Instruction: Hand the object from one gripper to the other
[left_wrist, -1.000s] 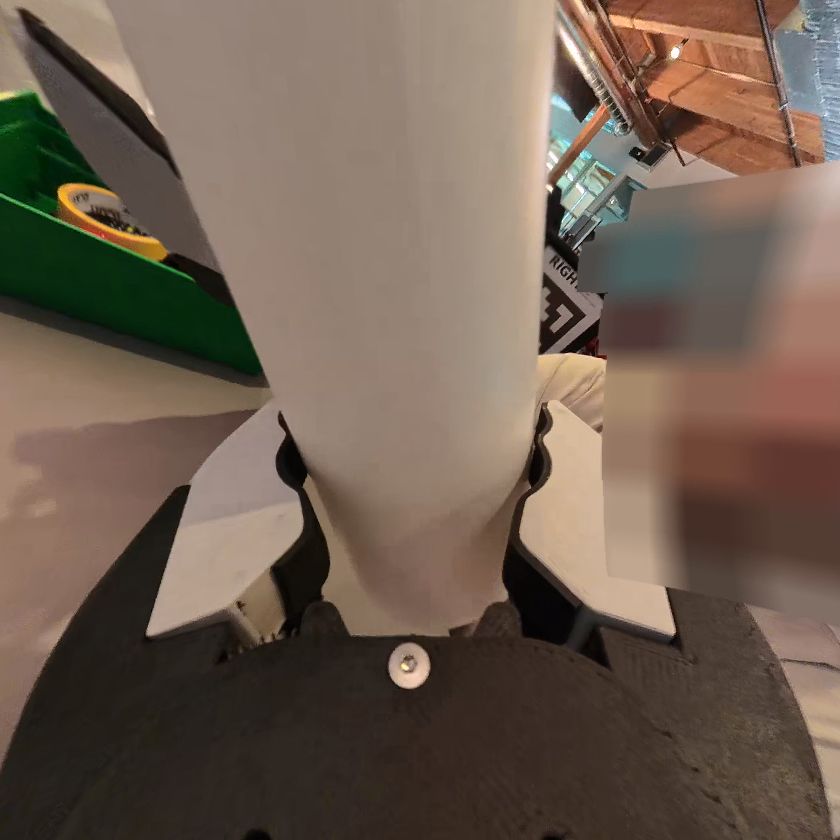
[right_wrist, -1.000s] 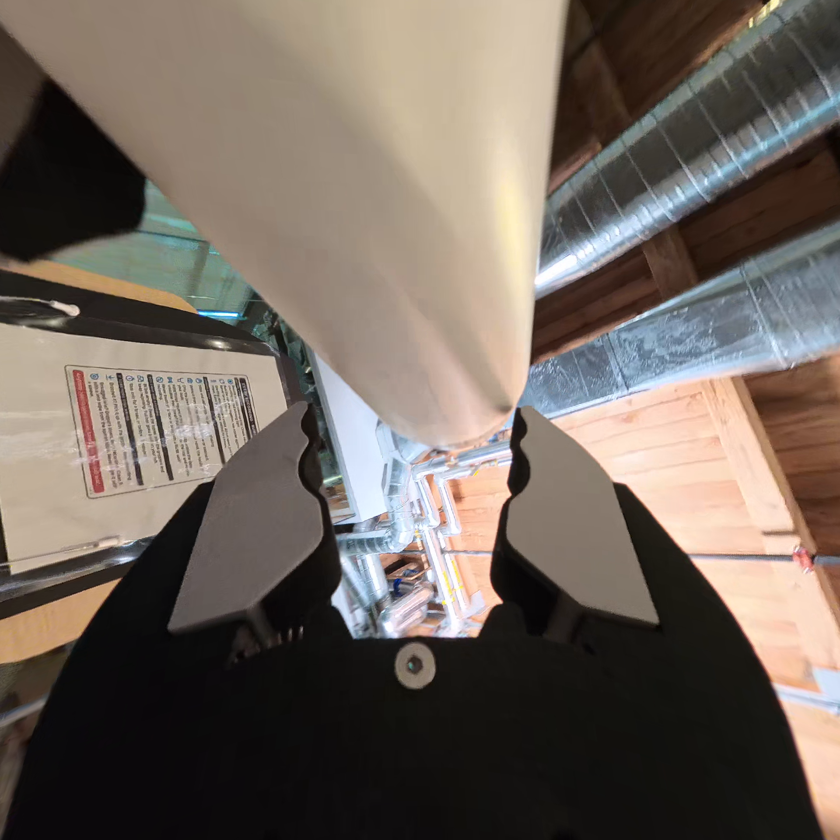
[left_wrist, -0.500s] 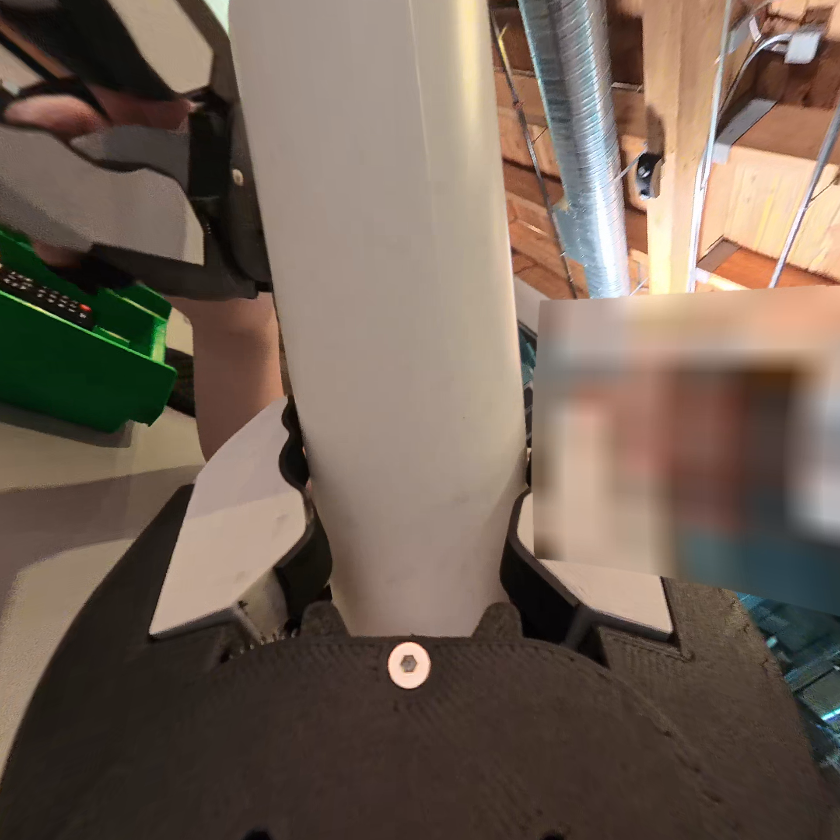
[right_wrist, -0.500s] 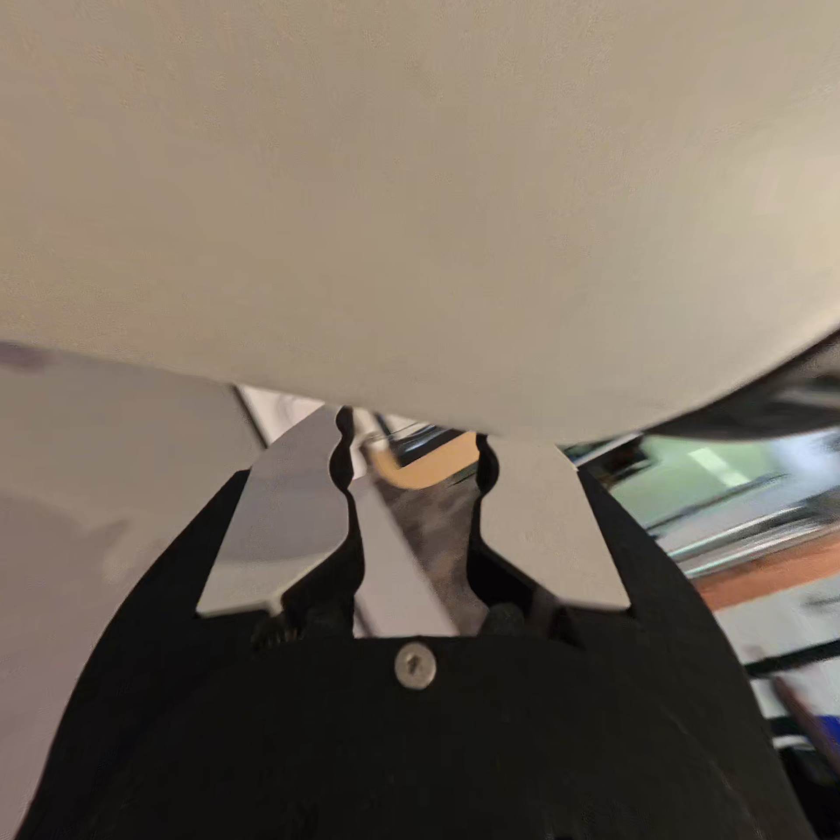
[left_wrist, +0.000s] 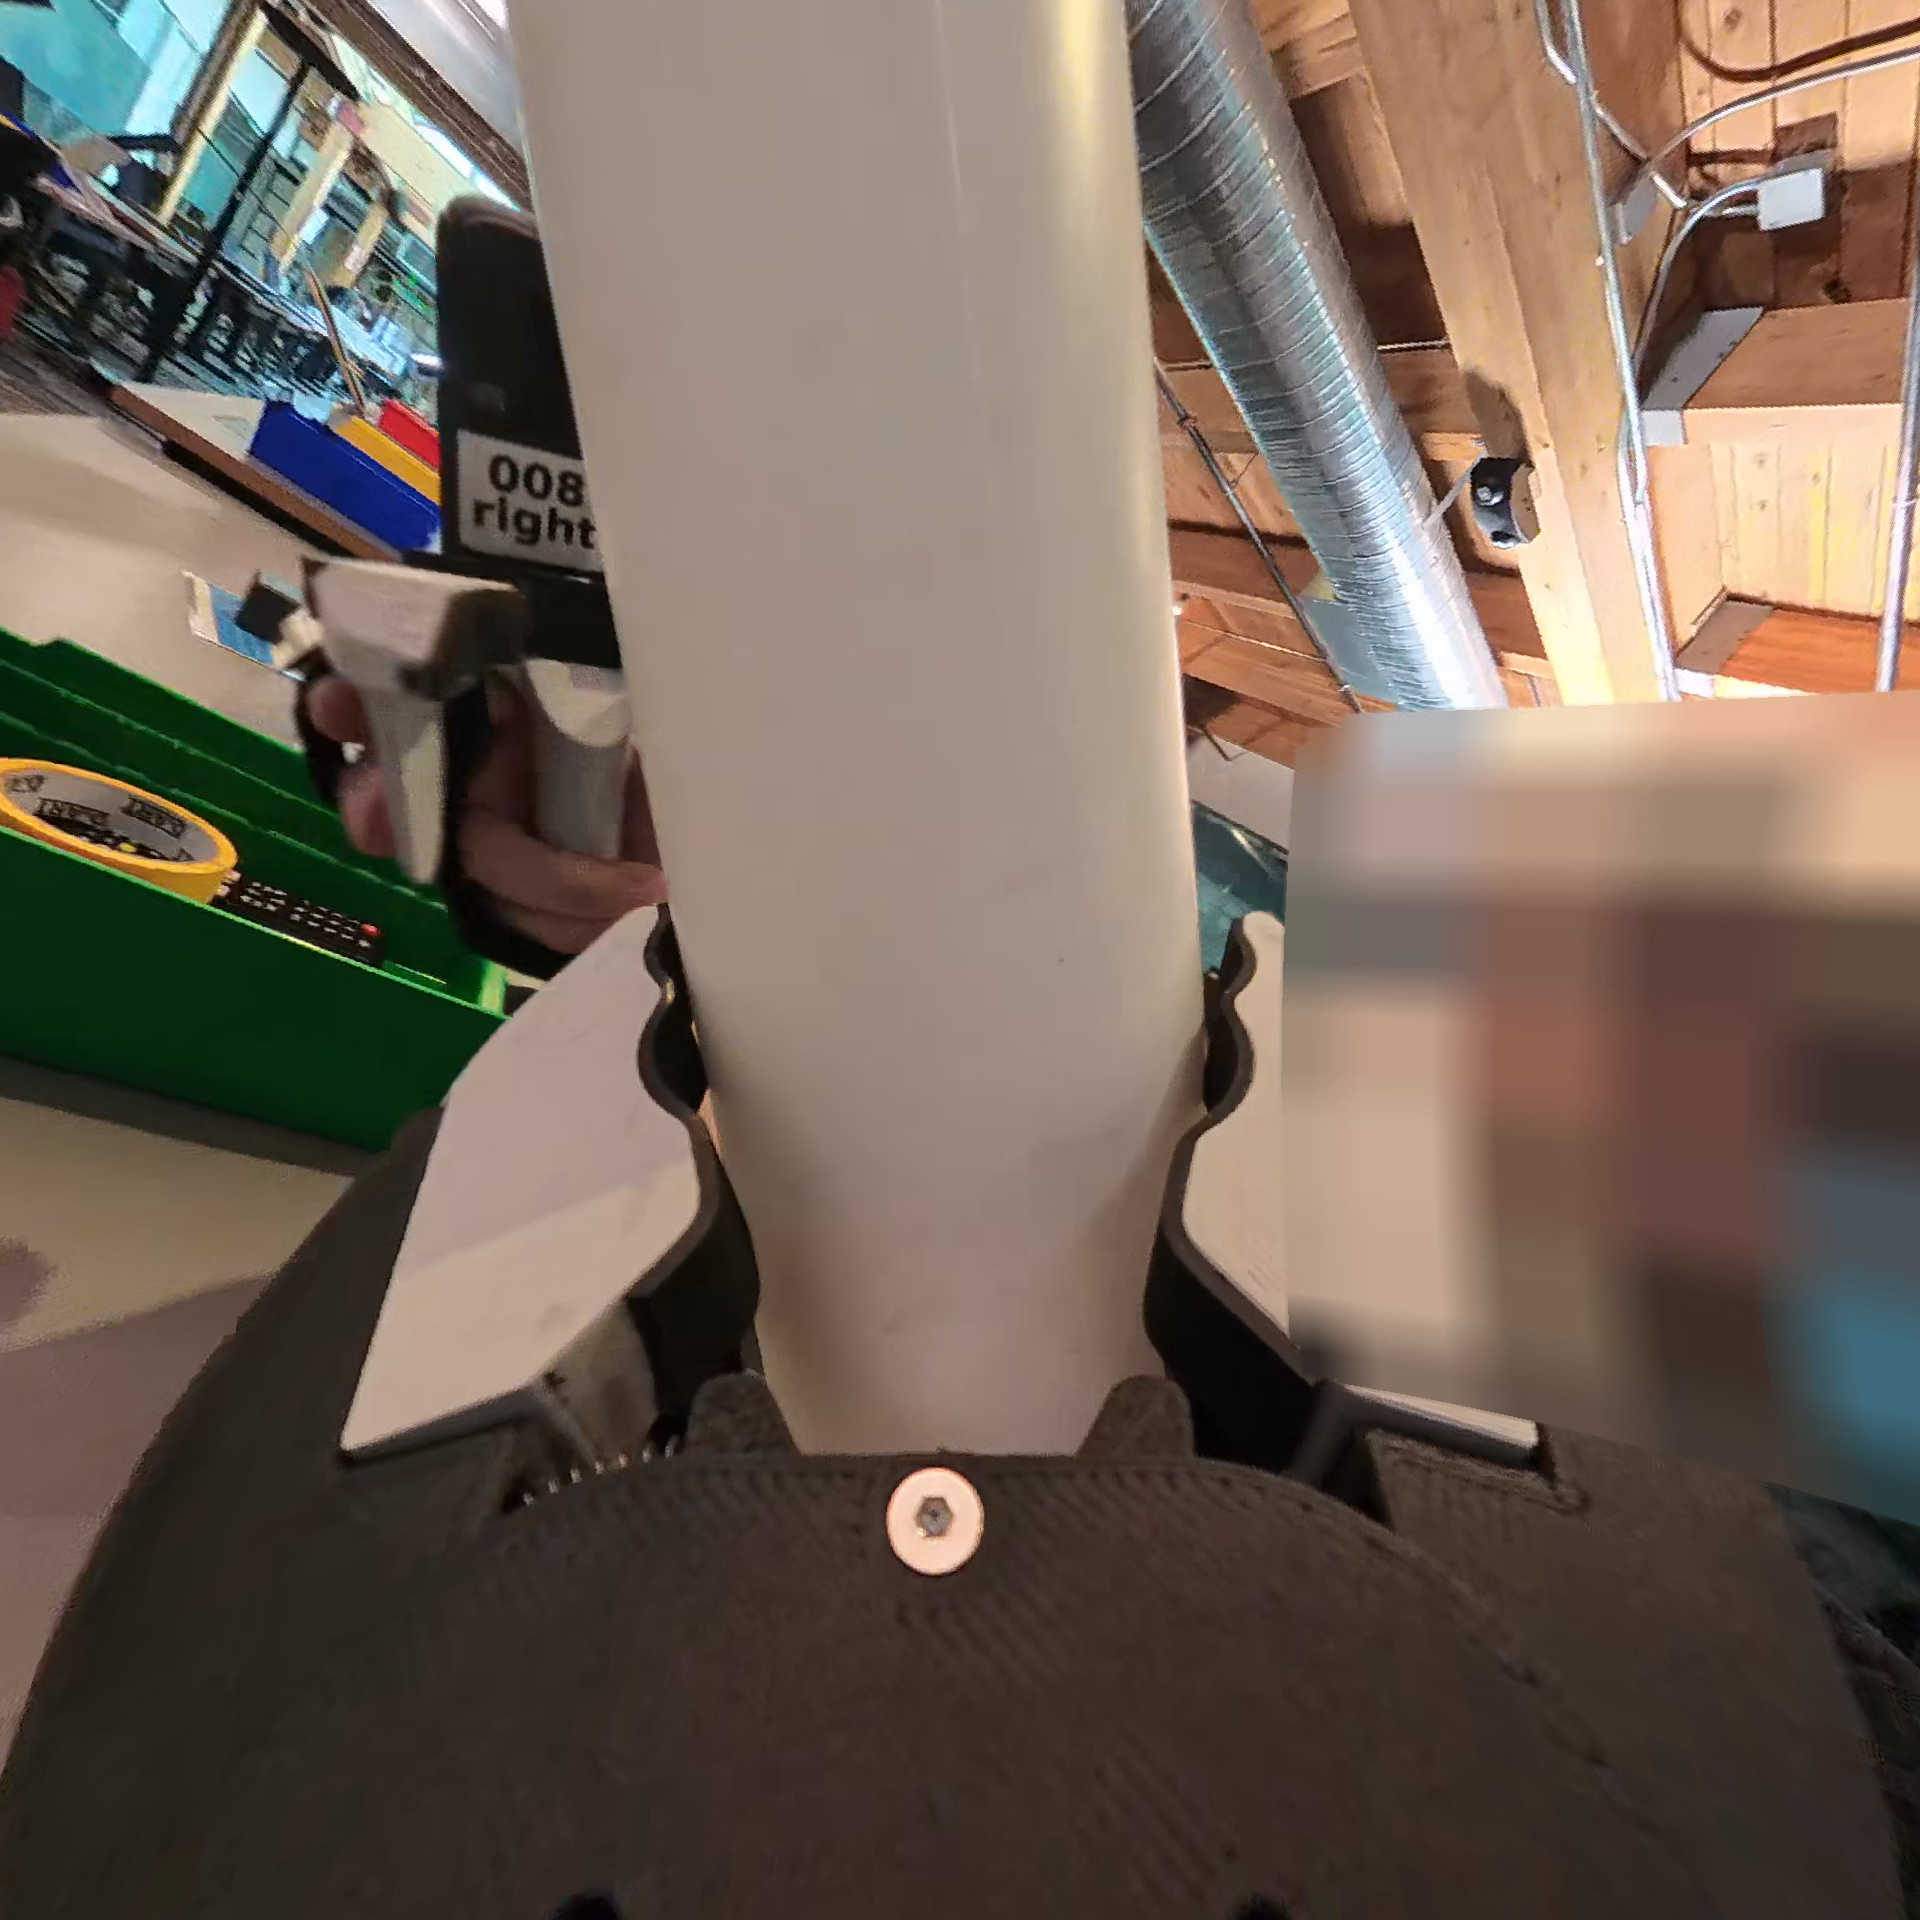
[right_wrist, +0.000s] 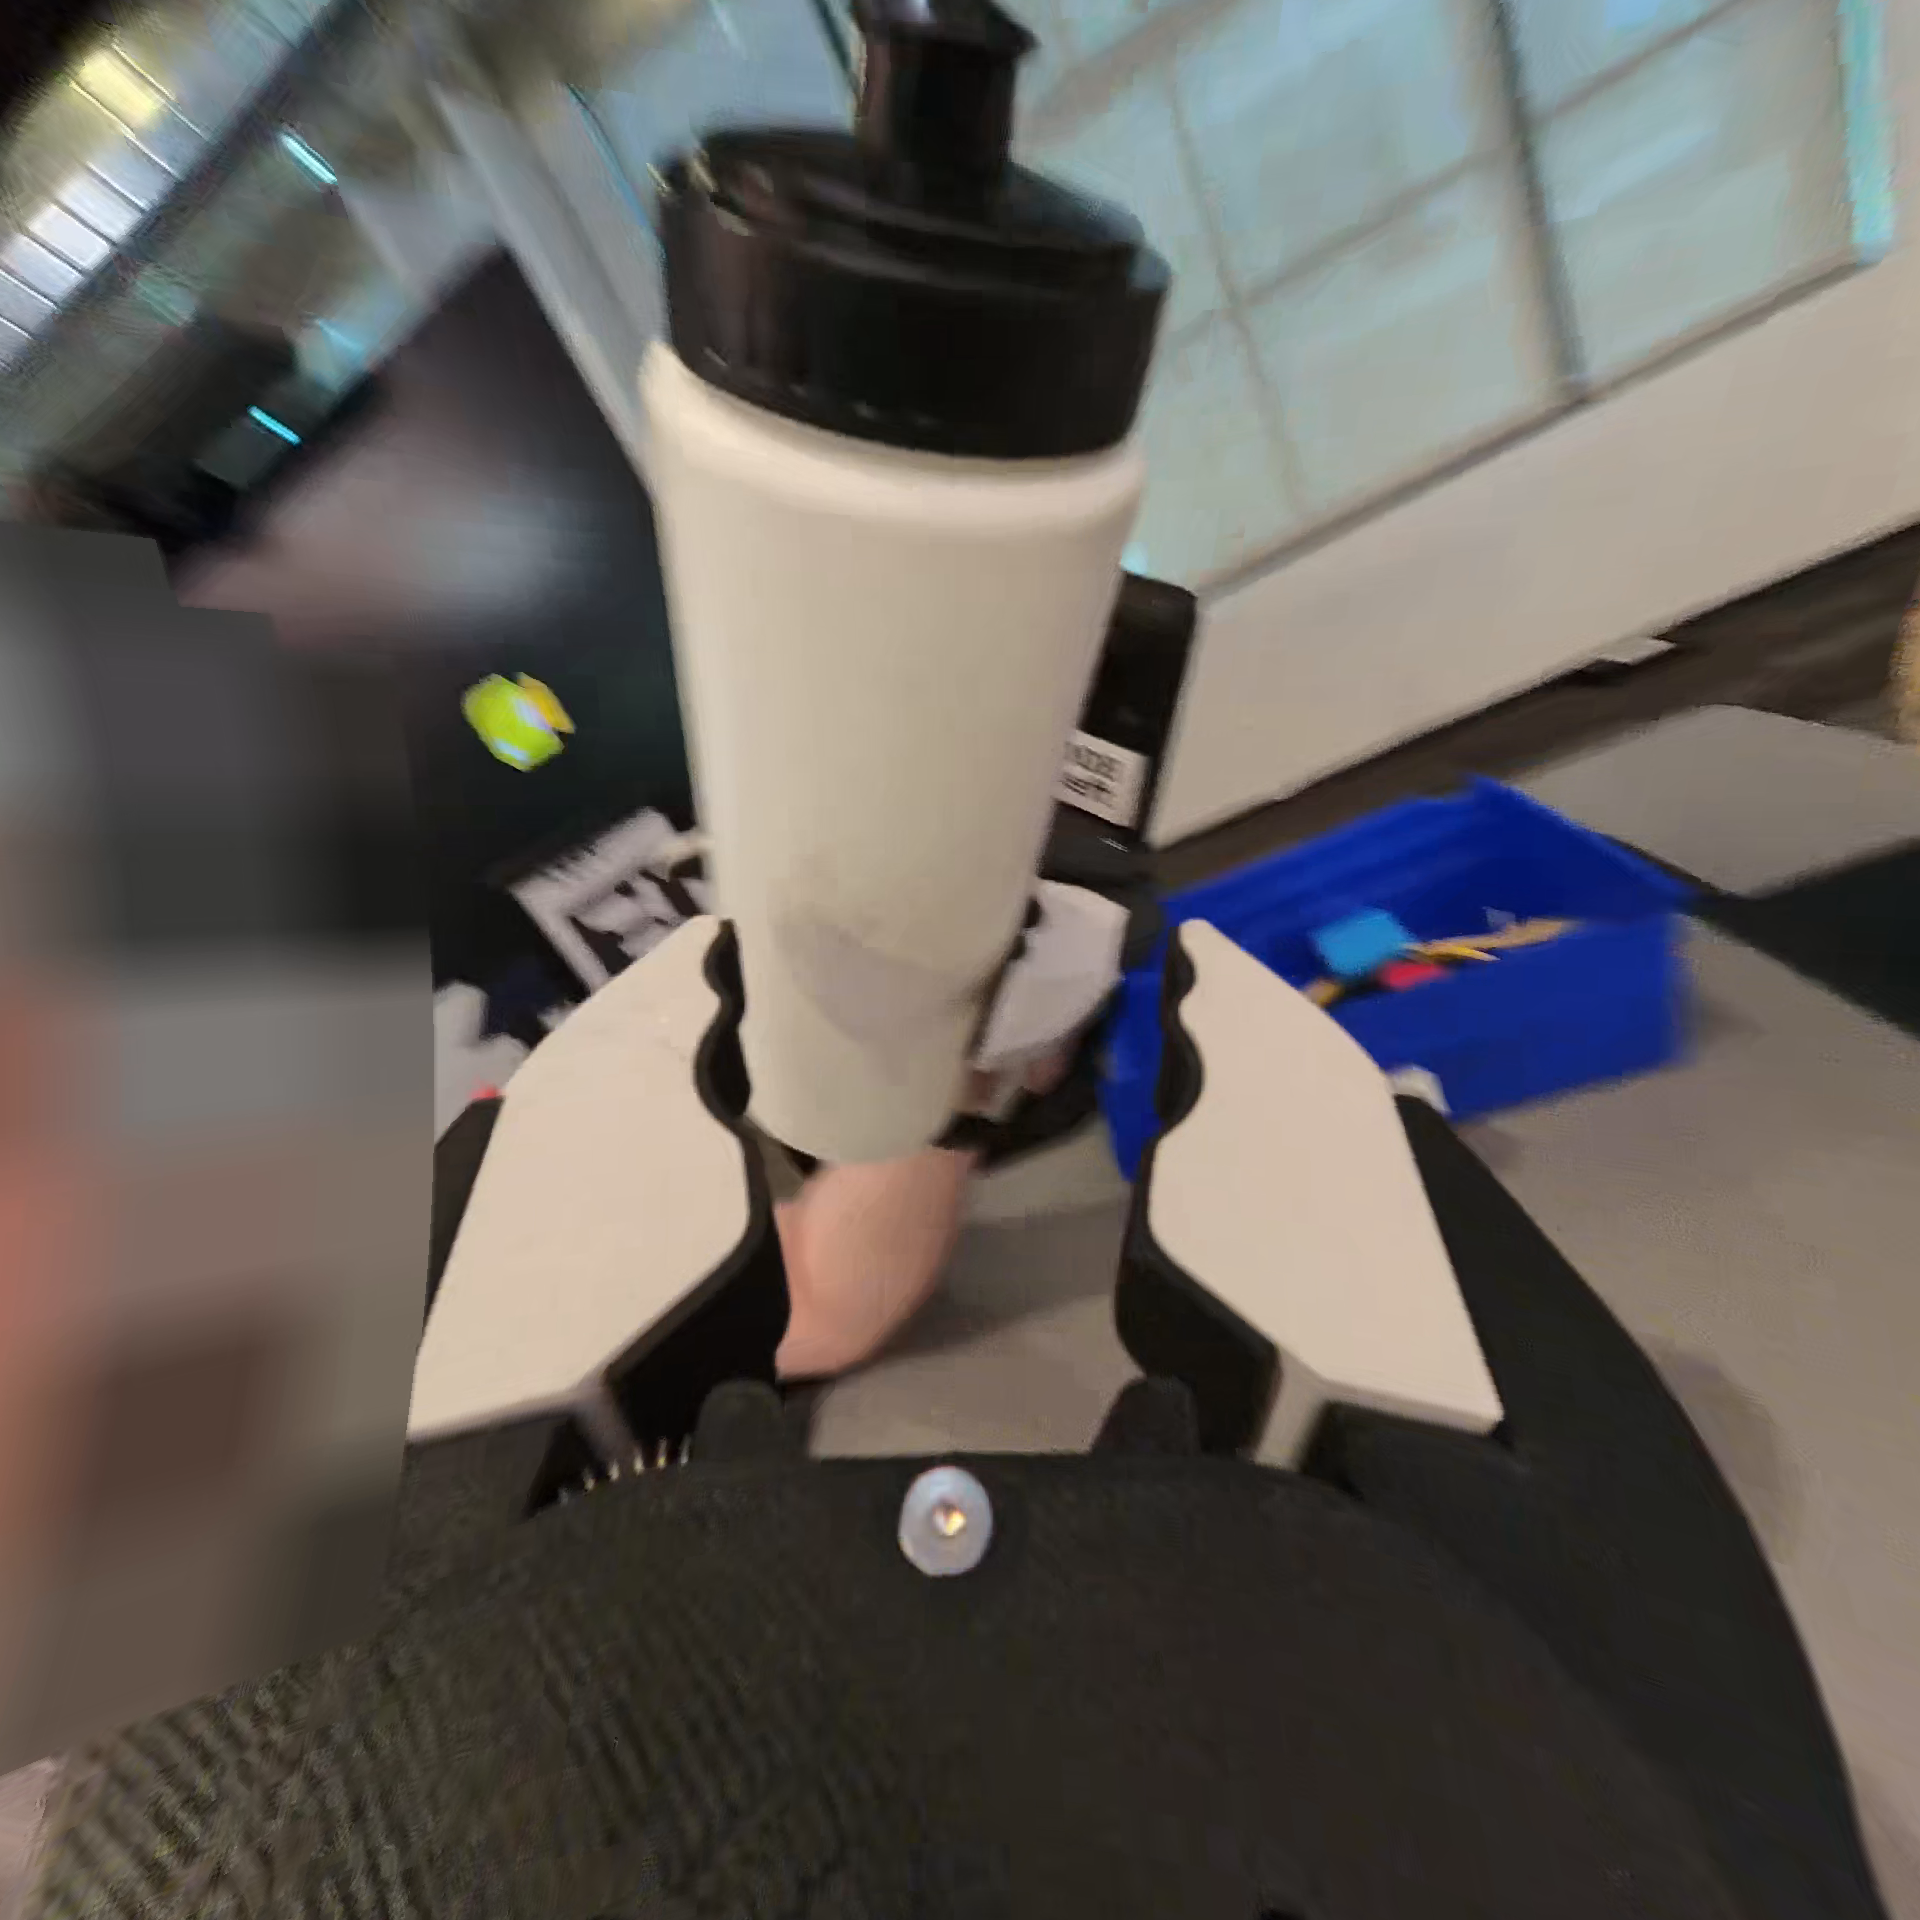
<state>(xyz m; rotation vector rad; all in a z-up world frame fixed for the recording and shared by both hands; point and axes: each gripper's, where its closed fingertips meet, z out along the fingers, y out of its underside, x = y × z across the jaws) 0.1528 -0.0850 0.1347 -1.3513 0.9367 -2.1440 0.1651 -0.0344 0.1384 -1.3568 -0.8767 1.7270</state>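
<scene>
Holding the tall white plastic bottle with the black screw cap (left_wrist: 862, 644) upright by its lower end, your left claw (left_wrist: 940, 1091) had both fingers pressed against the bottle's sides, deep between them, so the grip looked secure; the bottle was up in the air, clear of the pale grey table (left_wrist: 125, 1226); in the right wrist view the same bottle (right_wrist: 883, 665) stood ahead of your right claw (right_wrist: 951, 1039), whose fingers were spread wide with nothing between them; its left finger seemed level with the bottle's base, but the blur hid whether it touched, and the right finger stood well apart from it; from the left wrist view the right claw (left_wrist: 488, 727) appeared just beside the bottle, on its far left side, with your hand (left_wrist: 540, 862) wrapped on its handle.

Judging by this, the bottle sat wholly with the left claw, and the right carried none of it; whether the pass was finished or not yet made, these views alone could not settle.

Behind, a green plastic bin (left_wrist: 156, 997) held a yellow tape roll (left_wrist: 114, 842) and a black remote control (left_wrist: 301, 920); a blue plastic bin (right_wrist: 1455, 966) sat on the table to the right.
</scene>
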